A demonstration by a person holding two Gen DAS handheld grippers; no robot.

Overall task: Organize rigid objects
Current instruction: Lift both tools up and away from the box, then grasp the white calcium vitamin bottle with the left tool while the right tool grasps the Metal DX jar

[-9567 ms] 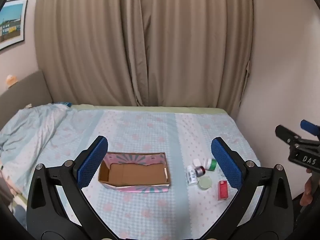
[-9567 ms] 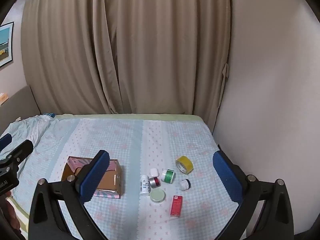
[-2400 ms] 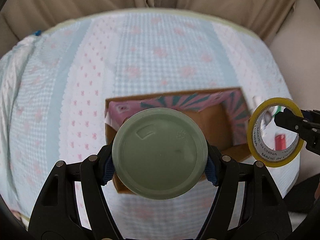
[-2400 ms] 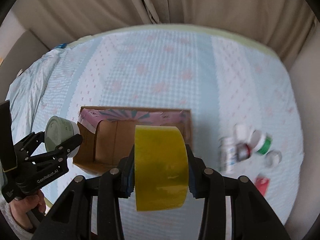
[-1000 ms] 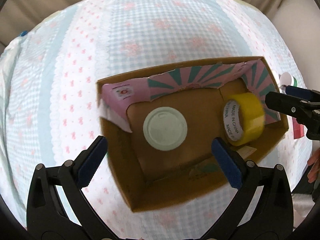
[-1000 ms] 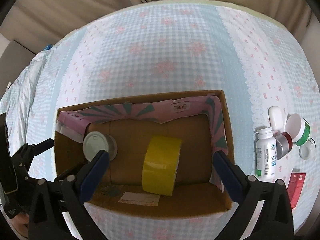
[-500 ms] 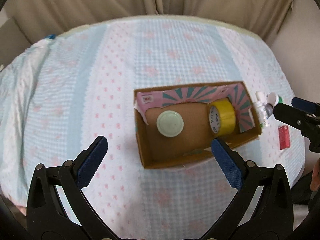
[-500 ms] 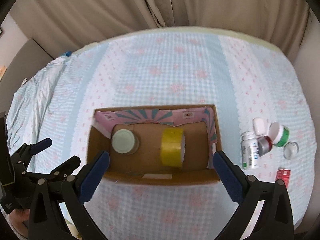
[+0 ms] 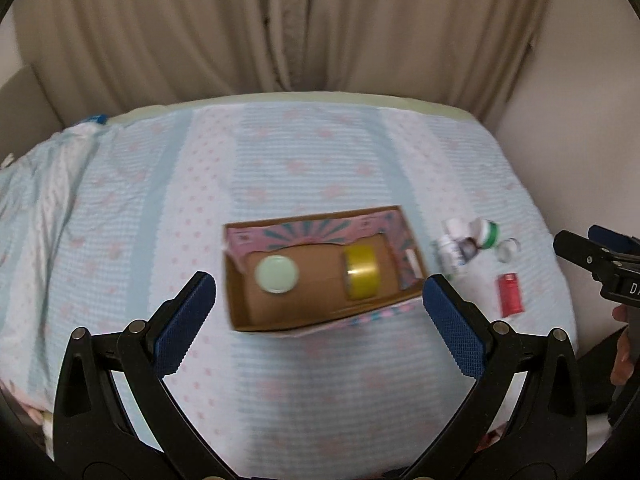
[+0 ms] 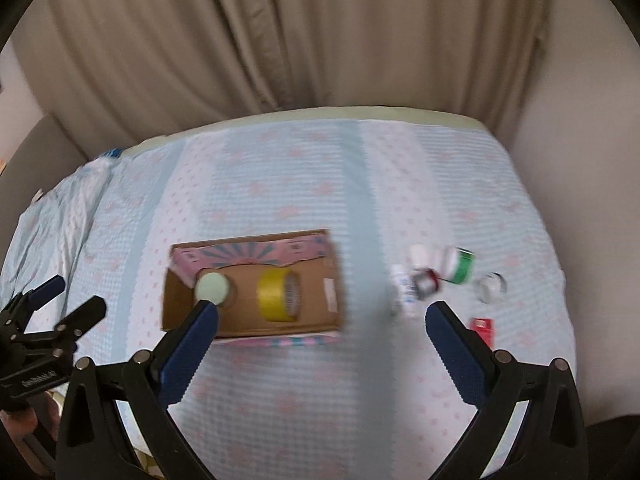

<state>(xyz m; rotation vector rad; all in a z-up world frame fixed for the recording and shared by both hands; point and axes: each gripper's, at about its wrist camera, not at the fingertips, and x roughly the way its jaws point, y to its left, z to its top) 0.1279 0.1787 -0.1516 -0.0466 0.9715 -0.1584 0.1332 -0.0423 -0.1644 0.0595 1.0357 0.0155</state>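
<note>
An open cardboard box [image 9: 240,312] [image 10: 172,312] with pink flaps sits on the bed. Inside lie a pale green round jar [image 9: 277,274] [image 10: 212,288] at the left and a yellow tape roll [image 9: 362,274] [image 10: 278,295] at the right. My left gripper [image 9: 319,326] is open and empty, raised above and in front of the box. My right gripper [image 10: 322,346] is open and empty, raised above the bed in front of the box. To the right of the box lie a white pill bottle [image 9: 450,254] [image 10: 402,290], a green-banded jar [image 9: 489,233] [image 10: 460,266], a small clear-topped jar [image 9: 507,249] [image 10: 491,286] and a red packet [image 9: 510,293] [image 10: 484,329].
The bed has a light blue checked sheet [image 9: 320,176] [image 10: 304,196] with pink print. Beige curtains [image 9: 280,28] hang behind it and a wall [image 9: 588,120] runs along the right side. Rumpled bedding [image 9: 36,184] lies at the left.
Both grippers have pulled back and up from the box, so it looks smaller. The jar and tape roll stay where they lay in the box.
</note>
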